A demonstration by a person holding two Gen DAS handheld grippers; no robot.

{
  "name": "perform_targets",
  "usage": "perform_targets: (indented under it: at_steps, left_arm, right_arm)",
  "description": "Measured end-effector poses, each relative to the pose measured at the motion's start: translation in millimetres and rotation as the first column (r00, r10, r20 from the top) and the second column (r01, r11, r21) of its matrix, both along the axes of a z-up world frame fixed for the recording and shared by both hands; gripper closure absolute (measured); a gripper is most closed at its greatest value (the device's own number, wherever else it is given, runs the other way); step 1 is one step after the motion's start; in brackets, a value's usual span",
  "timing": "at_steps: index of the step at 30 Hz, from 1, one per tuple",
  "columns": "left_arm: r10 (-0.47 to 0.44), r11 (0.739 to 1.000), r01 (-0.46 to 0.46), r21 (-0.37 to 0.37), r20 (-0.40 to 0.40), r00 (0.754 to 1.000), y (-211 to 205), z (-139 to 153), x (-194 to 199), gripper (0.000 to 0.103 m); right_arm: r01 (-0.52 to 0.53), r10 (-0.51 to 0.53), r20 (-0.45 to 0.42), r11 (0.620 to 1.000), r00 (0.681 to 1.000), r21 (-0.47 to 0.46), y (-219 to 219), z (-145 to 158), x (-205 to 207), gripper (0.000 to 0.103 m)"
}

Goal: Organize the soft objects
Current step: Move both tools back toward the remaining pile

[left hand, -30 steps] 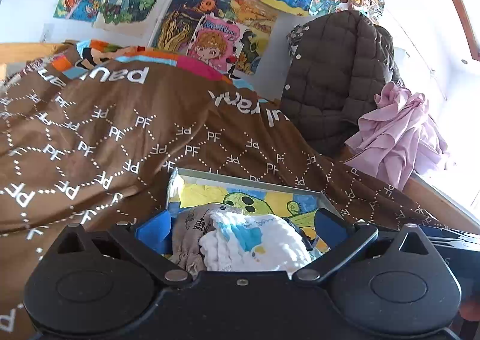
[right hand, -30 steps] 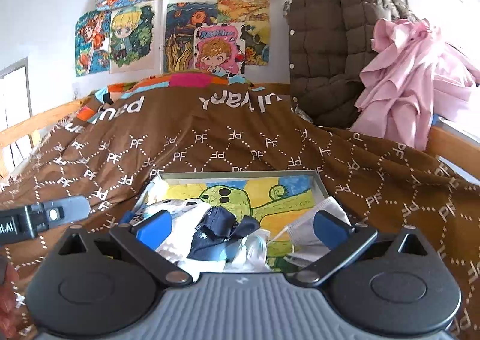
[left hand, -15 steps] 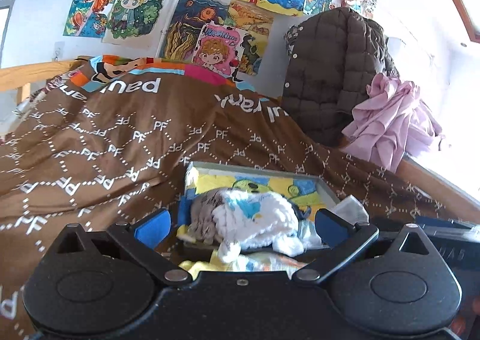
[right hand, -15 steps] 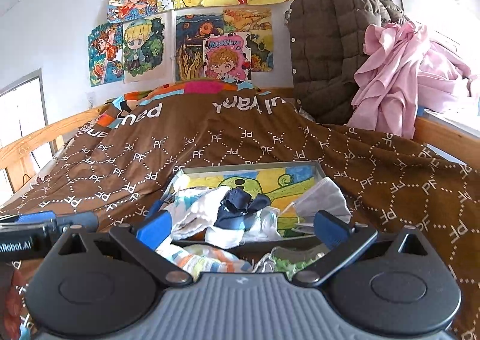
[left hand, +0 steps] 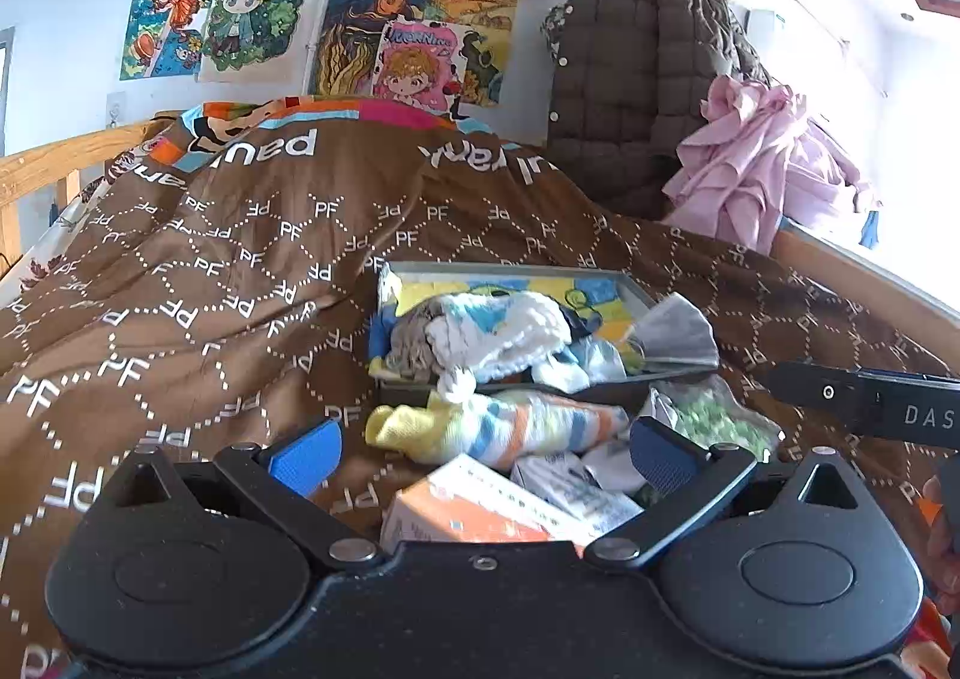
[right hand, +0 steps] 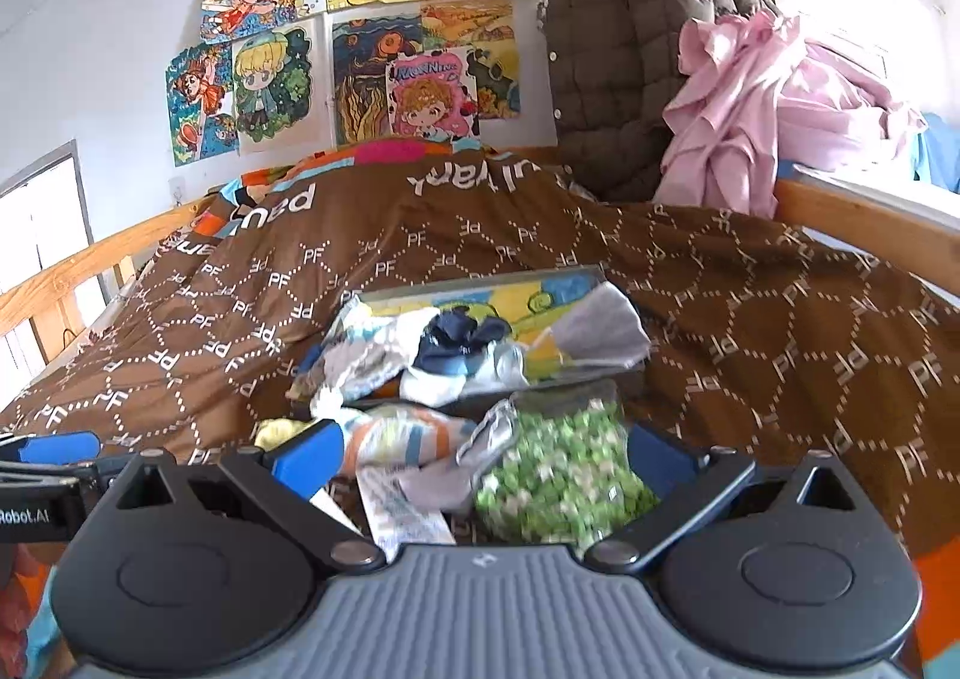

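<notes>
Both the left gripper (left hand: 480, 448) and the right gripper (right hand: 480, 448) hang low in their frames with jaws spread wide and nothing between the pads. At mid-frame a tray (left hand: 636, 292) on the brown quilt (left hand: 198, 283) holds a heap of socks (left hand: 498, 334) and a grey mask (left hand: 678, 328). Just below the tray lie a striped sock (left hand: 492, 430), a green-flecked sock (right hand: 558, 475) and an orange box (left hand: 474, 511).

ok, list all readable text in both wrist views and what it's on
"PF", repeated, mirrored in places: brown patterned bedspread.
"paul", upside down: same bedspread, near the headboard.
"DAS", cut off by the frame edge: black arm of the right gripper.
"Robot.AI", start cut off: black arm of the left gripper.
"MONNING", roughly; uncertain: pink cartoon poster.
Print on the orange-and-white carton: too small to read.
</notes>
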State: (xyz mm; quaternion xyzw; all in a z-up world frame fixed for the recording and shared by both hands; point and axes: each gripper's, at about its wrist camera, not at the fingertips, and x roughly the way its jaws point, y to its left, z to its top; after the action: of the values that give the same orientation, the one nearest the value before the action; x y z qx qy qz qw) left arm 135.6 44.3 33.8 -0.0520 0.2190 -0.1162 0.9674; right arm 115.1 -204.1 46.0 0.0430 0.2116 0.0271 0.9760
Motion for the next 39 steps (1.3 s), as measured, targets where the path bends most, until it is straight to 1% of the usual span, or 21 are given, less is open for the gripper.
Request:
perform_targets:
  at_steps: [7,15,19,22,26,30,39]
  left_arm:
    - [0.001,1.0,-0.001,0.002,-0.04,0.999,0.6,-2.0,-23.1,0.001]
    - [0.002,1.0,-0.002,0.013,-0.052,0.999,-1.0,-0.8,-41.0,0.001]
    - [-0.007,1.0,0.009,0.02,-0.085,0.996,-2.9,-5.1,-44.8,0.001]
    - [-0.021,0.999,0.025,0.048,-0.097,0.995,-8.8,-8.1,-44.4,0.001]
    - [-0.021,0.997,0.029,0.07,-0.113,0.993,-13.4,-11.3,-40.9,0.001]
    - [-0.018,0.996,0.03,0.088,-0.136,0.991,-16.5,-15.0,-37.3,0.001]
    - [-0.013,0.995,0.024,0.093,-0.109,0.994,-21.9,-14.4,-35.1,0.001]
  right_arm:
    - [-0.006,0.005,-0.032,1.0,0.999,-0.014,1.1,-7.0,-29.2,0.0]
    - [-0.004,0.002,-0.058,1.0,0.998,-0.023,3.9,-9.9,-44.0,0.0]
    - [-0.011,0.007,-0.06,0.998,0.998,-0.06,7.9,-12.2,-46.4,0.0]
    - [-0.015,0.011,-0.058,0.997,0.998,-0.081,9.8,-13.9,-45.4,0.0]
    - [-0.023,0.019,-0.065,0.998,0.998,-0.066,7.3,-16.5,-41.2,0.0]
    - [-0.033,0.029,-0.064,0.997,0.998,-0.071,8.4,-17.0,-39.8,0.0]
    - [-0.056,0.051,-0.06,0.994,0.997,-0.099,13.7,-16.8,-36.4,0.0]
